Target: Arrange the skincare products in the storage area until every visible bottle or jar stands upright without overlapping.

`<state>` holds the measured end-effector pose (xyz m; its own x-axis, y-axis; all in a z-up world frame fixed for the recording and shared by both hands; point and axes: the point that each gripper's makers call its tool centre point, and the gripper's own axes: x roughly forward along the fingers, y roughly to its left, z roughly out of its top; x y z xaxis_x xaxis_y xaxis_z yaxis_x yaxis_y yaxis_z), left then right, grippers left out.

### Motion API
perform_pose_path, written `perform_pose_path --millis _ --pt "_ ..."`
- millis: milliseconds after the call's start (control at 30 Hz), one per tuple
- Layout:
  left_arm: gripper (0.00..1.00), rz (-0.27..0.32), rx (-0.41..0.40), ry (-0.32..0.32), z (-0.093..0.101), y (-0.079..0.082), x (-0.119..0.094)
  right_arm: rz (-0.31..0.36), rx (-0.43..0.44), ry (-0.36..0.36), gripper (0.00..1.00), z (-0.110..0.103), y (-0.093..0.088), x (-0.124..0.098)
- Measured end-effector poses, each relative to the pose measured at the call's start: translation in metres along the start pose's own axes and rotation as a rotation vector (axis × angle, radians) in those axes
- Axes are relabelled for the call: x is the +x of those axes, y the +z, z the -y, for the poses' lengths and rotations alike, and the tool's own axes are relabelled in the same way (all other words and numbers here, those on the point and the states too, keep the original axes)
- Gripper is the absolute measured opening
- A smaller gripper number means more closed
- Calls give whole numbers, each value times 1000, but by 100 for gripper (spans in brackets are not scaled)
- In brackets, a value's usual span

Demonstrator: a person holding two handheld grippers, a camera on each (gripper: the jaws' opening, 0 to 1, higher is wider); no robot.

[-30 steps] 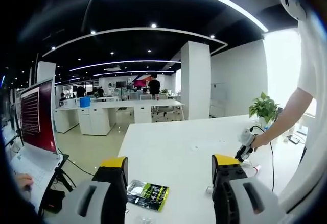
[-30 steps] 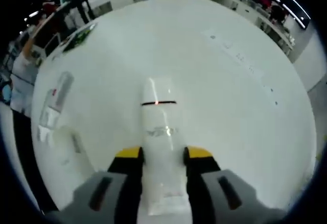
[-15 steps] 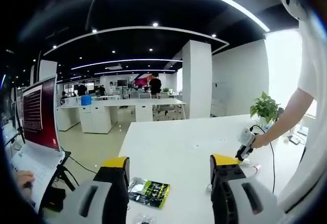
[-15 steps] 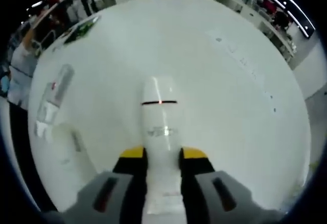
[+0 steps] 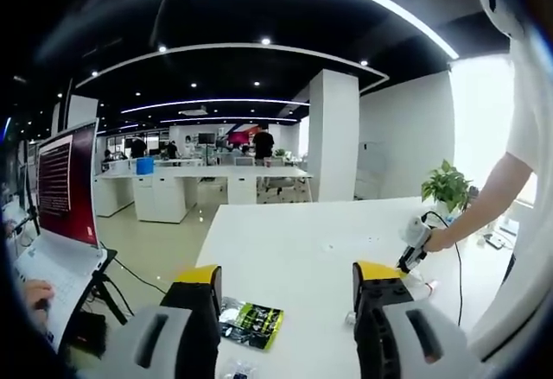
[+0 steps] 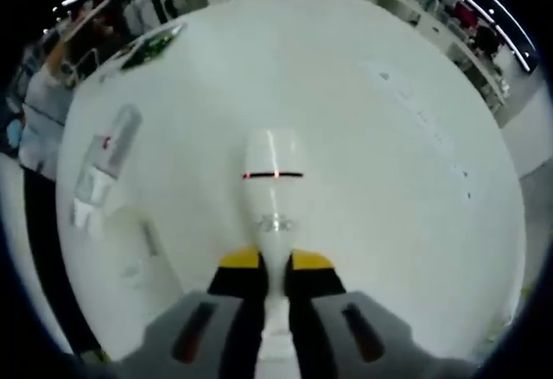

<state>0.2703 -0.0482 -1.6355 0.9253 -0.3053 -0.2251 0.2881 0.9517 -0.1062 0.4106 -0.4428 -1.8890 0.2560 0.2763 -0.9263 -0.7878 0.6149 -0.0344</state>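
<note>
Pinching white tube (image 6: 272, 198) between right gripper (image 6: 275, 261) fingers (image 6: 239, 261), above table (image 6: 389, 180)

Right gripper (image 6: 275, 262) — jaws clamped tight on a white tube (image 6: 274, 202); left gripper (image 5: 285, 282) held level, jaws wide apart.

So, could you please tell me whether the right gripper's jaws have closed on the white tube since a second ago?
Yes. The right gripper has its jaws nearer together, pinching the white tube, whose flat end looks narrower between them.
</note>
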Motion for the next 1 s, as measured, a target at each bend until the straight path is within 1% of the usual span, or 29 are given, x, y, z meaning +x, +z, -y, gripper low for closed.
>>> perform_pose_path --millis 167,233,367,500,633,800,833,933,1000 --pt "62 7 -12 -1 -2 1 0 -2 -17 7 4 -4 0 -2" --pt "62 7 -12 -1 -3 0 0 7 -25 0 3 -4 2 -4" --pt "61 10 -22 1 -4 -1 -1 41 -25 -19 3 2 11 -9" --pt "61 16 -39 0 -6 -2 -1 62 -31 -17 3 -1 21 -17" --pt "60 23 -49 -4 -5 -2 0 82 -38 -13 3 -5 24 -19" --pt "60 17 -56 -18 -2 -5 4 116 -83 -16 3 -11 36 -26" --pt "60 14 -58 -29 0 -6 8 125 -96 -18 3 -13 40 -29" --pt "60 19 -67 -47 3 -3 12 158 -106 -10 3 -18 50 -36" --pt "60 24 -88 -67 7 -3 17 189 -133 -13 3 -25 59 -45"
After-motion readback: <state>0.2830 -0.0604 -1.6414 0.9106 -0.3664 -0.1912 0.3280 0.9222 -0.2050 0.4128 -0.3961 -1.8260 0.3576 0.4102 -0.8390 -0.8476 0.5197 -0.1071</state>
